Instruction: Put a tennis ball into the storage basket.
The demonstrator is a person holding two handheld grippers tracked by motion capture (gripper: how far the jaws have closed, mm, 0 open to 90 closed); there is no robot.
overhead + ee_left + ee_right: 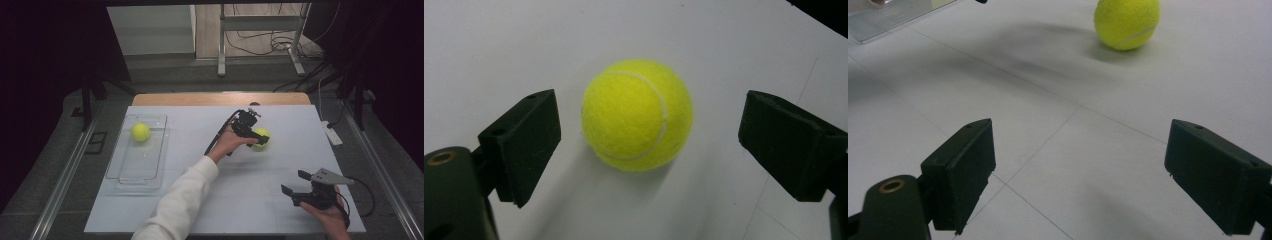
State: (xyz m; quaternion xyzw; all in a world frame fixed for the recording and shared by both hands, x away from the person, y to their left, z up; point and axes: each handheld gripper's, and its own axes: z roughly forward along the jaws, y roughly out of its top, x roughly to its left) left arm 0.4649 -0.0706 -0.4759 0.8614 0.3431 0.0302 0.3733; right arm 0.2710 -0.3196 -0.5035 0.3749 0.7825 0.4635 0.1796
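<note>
Left gripper view: the tennis ball (637, 115) rests on the bench between the left gripper's (649, 145) wide-open jaws, untouched. Light, fuzzy and springy, it likely rolls; best squeezed across its middle.

Overhead light is brightening the white table (250, 200) while the surroundings are staying dim; the tennis ball (637, 114) is casting a soft, slightly blurred shadow.

High view looks down from above; both gripper views sit close, sharing the tennis ball (637, 115).
</note>
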